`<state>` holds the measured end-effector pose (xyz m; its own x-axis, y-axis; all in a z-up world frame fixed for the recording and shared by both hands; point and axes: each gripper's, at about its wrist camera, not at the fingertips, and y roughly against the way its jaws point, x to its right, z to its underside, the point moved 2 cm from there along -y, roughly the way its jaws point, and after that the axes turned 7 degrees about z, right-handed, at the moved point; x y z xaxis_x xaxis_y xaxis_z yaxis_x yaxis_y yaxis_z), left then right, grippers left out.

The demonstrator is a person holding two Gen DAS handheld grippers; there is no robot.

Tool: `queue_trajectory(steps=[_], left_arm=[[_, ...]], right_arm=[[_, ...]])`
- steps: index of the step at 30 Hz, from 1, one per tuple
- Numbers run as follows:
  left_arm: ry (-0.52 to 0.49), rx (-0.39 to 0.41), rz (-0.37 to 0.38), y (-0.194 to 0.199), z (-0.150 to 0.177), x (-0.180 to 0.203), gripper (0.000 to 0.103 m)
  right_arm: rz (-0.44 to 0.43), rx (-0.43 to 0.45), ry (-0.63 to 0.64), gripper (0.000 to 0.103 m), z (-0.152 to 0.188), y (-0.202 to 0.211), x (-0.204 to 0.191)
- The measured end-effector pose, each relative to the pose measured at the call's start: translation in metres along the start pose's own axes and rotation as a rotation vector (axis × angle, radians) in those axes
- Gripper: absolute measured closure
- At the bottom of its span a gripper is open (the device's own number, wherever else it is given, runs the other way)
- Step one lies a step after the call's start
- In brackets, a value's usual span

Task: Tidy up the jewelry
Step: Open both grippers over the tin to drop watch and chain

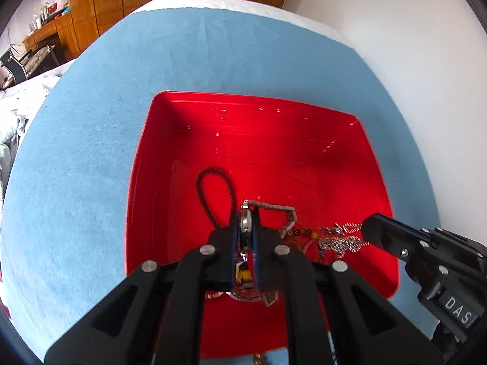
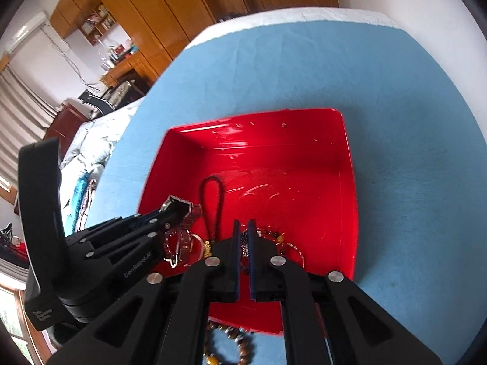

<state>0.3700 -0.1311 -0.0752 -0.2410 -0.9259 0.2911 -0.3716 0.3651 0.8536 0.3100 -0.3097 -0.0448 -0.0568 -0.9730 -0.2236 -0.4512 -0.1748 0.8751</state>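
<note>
A red tray lies on a blue cloth. My left gripper is shut on a silver watch, held edge-on over the tray's near part. The watch's metal link band trails off to the right. My right gripper is shut on a silver chain; the chain hangs bunched at its tip. In the tray lie a black cord loop and a beaded bracelet. In the right wrist view, the left gripper holds the watch at the tray's left side.
A brown bead bracelet lies on the cloth just outside the tray's near rim. A white wall borders the table on the right. Wooden cabinets and a bed stand beyond the table's far and left edges.
</note>
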Motion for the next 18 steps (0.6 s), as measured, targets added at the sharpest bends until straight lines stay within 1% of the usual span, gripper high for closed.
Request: queue_trajectory(steps=[3, 5, 8, 9, 10, 11, 16, 18], left_arm=[[0.005, -0.020, -0.007, -0.013, -0.003, -0.001, 0.097], [0.008, -0.030, -0.015, -0.019, -0.005, -0.002, 0.094], [0.014, -0.045, -0.009, -0.023, -0.005, -0.002, 0.091], [0.013, -0.043, -0.005, -0.023, -0.005, -0.002, 0.088], [0.012, -0.038, -0.008, -0.022, -0.006, -0.002, 0.079], [0.011, -0.029, -0.015, -0.019, -0.006, -0.002, 0.074], [-0.004, 0.009, -0.011, -0.001, -0.002, 0.001, 0.073], [-0.011, 0.027, -0.012, 0.008, 0.001, 0.002, 0.067]], right_arm=[[0.016, -0.007, -0.002, 0.099, -0.002, -0.008, 0.005], [0.029, -0.011, 0.002, 0.099, -0.003, -0.010, 0.007], [0.061, -0.003, 0.008, 0.092, -0.002, -0.010, 0.009], [0.062, 0.000, 0.006, 0.082, -0.003, -0.009, 0.011], [0.062, 0.003, 0.003, 0.081, -0.002, -0.008, 0.011], [0.060, 0.004, 0.001, 0.081, -0.002, -0.008, 0.012], [0.052, 0.026, 0.005, 0.081, 0.005, 0.003, 0.014], [0.043, 0.038, 0.009, 0.081, 0.010, 0.010, 0.013]])
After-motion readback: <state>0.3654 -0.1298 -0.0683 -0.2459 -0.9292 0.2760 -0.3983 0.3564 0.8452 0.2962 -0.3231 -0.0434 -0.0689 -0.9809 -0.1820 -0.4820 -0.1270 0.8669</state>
